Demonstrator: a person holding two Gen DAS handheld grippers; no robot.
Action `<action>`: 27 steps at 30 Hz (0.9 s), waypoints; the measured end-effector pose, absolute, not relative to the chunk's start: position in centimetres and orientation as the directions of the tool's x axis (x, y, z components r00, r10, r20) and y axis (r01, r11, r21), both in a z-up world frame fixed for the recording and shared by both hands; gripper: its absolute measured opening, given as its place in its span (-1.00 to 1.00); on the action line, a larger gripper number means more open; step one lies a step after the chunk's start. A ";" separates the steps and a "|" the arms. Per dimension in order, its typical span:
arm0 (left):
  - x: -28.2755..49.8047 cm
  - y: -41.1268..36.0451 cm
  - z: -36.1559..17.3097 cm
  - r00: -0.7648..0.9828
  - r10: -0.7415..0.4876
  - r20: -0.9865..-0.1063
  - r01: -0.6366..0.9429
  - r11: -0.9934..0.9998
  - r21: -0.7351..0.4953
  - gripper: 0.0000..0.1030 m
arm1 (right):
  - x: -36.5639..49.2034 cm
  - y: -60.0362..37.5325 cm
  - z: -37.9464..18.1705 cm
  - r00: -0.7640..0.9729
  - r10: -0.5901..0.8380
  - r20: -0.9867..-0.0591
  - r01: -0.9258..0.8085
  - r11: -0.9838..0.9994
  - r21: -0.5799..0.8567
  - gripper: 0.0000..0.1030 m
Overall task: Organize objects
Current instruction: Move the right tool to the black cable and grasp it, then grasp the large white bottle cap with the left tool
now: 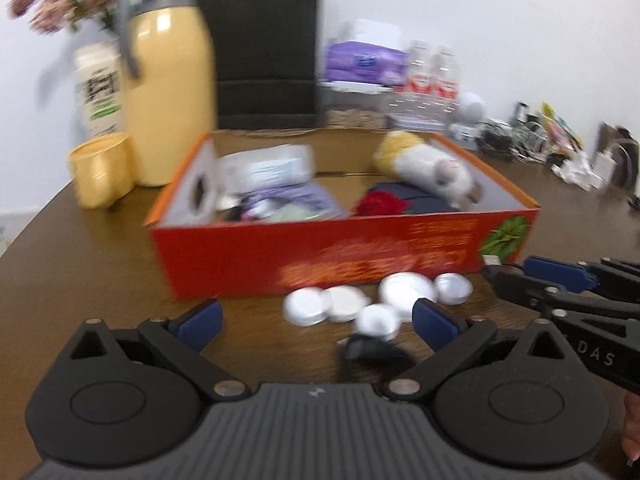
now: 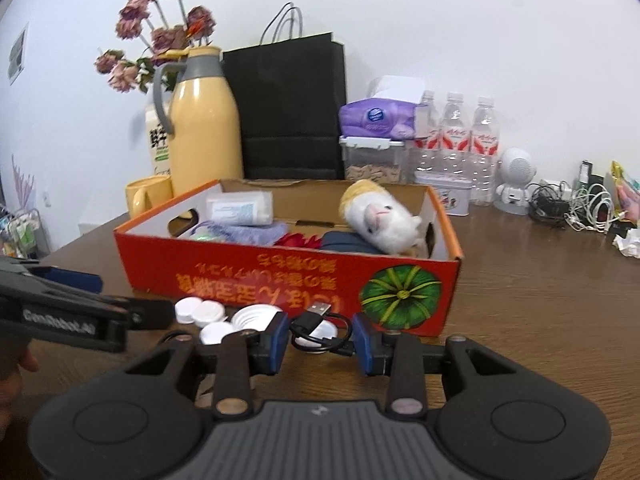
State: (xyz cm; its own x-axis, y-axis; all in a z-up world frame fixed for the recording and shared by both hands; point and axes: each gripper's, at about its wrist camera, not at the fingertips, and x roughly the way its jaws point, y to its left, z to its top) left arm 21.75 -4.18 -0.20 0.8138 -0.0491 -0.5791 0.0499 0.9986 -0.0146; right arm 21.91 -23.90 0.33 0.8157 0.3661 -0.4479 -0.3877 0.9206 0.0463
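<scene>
An orange cardboard box [image 1: 320,248] [image 2: 280,276] stands open on the brown table, holding a white-and-yellow plush toy [image 1: 432,168] [image 2: 380,216], a red flower, packets and dark cloth. In front of the box lie several white caps [image 1: 360,304] [image 2: 216,316]. My right gripper [image 2: 322,338] [image 1: 510,270] is shut on a coiled black USB cable [image 2: 316,320], whose plug [image 1: 492,260] sticks out past the fingertips near the box's front corner. My left gripper [image 1: 318,316] [image 2: 132,300] is wide open just in front of the caps, holding nothing. A small dark blurred thing [image 1: 368,350] lies near its right finger.
Behind the box stand a yellow jug [image 2: 204,128], a yellow mug [image 2: 148,196], a black paper bag [image 2: 292,108], a tissue pack on a clear container [image 2: 376,120], water bottles [image 2: 456,140] and a tin. Tangled cables [image 2: 568,204] and a small white robot figure lie at the right.
</scene>
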 end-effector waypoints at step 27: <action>26.5 -9.9 -3.5 0.754 -0.148 -0.640 0.202 0.979 0.012 -0.20 | 22.5 -27.1 0.4 0.820 0.367 -0.440 -0.376 0.924 0.071 -0.35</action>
State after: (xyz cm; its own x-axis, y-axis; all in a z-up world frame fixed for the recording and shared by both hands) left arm 26.47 -9.90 -3.54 0.7538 -0.1477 -0.6403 0.2018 0.9794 0.0116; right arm 22.45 -27.07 0.37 0.8196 0.3668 -0.4400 -0.3757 0.9241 0.0705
